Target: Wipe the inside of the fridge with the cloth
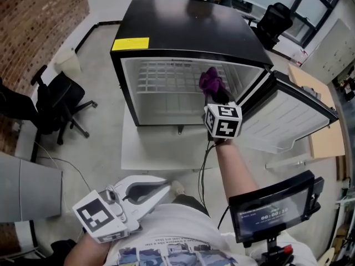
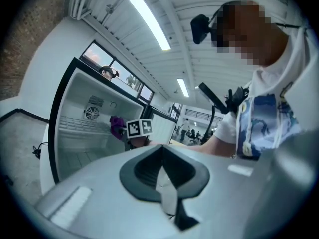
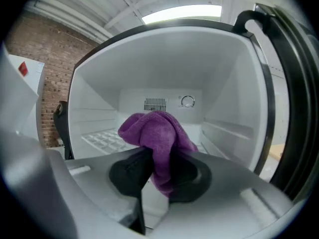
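A small black fridge (image 1: pixel 188 24) lies on its back with its door (image 1: pixel 285 115) swung open to the right, showing a white interior (image 1: pixel 166 85). My right gripper (image 1: pixel 213 90) is shut on a bunched purple cloth (image 1: pixel 209 80) at the fridge's front opening, right of centre. In the right gripper view the purple cloth (image 3: pixel 157 138) is pinched between the jaws, and the white interior (image 3: pixel 159 78) lies straight ahead. My left gripper (image 1: pixel 172 188) hangs low by the person's body, jaws together, empty. The left gripper view shows the fridge (image 2: pixel 75 118) and the cloth (image 2: pixel 117 126) from the side.
A black office chair (image 1: pixel 55 101) stands left of the fridge beside a brick wall (image 1: pixel 33 21). A screen on a stand (image 1: pixel 272 206) is at lower right. A wooden board (image 1: pixel 319 132) lies right of the door. A white wire shelf (image 1: pixel 166 73) sits inside the fridge.
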Tool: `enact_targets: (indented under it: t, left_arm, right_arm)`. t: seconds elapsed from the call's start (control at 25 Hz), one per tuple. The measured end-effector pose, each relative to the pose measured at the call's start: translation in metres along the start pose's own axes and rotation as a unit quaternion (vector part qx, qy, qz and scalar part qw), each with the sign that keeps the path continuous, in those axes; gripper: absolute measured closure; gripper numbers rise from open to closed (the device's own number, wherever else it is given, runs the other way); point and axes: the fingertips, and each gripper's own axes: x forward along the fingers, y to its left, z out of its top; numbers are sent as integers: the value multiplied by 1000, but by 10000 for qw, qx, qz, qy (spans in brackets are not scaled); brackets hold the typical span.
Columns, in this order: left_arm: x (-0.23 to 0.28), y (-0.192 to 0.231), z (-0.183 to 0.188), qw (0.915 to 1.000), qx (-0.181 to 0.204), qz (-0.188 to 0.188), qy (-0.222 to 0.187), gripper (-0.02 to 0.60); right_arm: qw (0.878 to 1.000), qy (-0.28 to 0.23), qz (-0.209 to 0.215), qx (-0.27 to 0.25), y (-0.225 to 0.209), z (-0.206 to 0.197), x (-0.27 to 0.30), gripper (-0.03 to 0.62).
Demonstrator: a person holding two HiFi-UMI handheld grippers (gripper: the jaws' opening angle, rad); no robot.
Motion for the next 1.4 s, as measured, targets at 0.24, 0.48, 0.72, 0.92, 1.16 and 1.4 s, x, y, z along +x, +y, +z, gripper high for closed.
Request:
enact_targets:
  t: [0.24, 0.48, 0.72, 0.92, 1.16, 1.4]
  left_arm:
    - [-9, 3, -1, 9998, -34, 205, -66, 574]
    - [-22, 6, 2, 9987, -141, 456, -159, 574]
    - [-37, 11, 0, 9972, -87, 713, -210, 574]
    - [-48, 12, -3, 9958, -103, 885, -219, 574]
    - [-59, 13, -5, 9941, -144, 1051, -228, 574]
    - [-59, 9, -6, 9942, -139, 1048, -209, 574]
  right_arm:
    - [9990, -68, 443, 15, 48, 7, 11, 516]
    - [9958, -129, 904, 1, 99, 12, 20, 516]
    - [9904, -172, 1373, 1, 150, 19, 28, 516]
    - [9837, -185, 1777, 185, 185, 22, 30, 516]
    - [9763, -190, 2126, 367, 214, 25, 29, 516]
    - [9704, -217, 2360, 462, 223, 24, 18, 516]
